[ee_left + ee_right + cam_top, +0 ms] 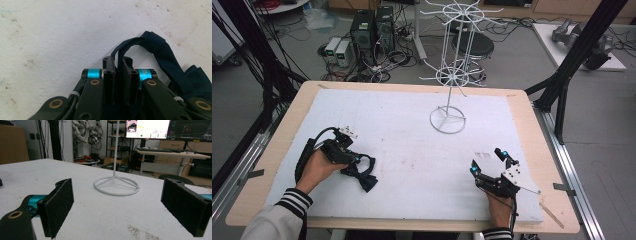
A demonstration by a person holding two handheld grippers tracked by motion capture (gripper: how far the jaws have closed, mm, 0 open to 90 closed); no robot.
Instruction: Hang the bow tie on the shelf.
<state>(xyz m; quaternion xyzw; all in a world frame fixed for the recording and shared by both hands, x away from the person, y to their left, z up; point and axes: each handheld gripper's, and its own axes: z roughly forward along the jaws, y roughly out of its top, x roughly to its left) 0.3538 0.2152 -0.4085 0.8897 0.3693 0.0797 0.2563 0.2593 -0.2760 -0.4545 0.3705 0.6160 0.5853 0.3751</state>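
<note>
A dark navy bow tie (pixel 362 172) lies on the white mat at the left, bunched beside my left gripper (pixel 356 160). In the left gripper view the jaws are shut on the tie's thin strap (pixel 125 48), and the knotted body of the bow tie (pixel 172 72) trails off to the right. A white wire display rack (pixel 448 70) stands at the mat's far middle, its ring base (pixel 116 185) ahead in the right gripper view. My right gripper (pixel 488 161) rests near the front right of the mat, open wide with nothing between its pads (pixel 60 202).
The white mat (pixel 412 150) covers a wooden table (pixel 532 150). Black frame posts (pixel 572 55) rise at the right and cables hang at the left. Beyond the table are computer boxes (pixel 372 27), a stool and floor cables.
</note>
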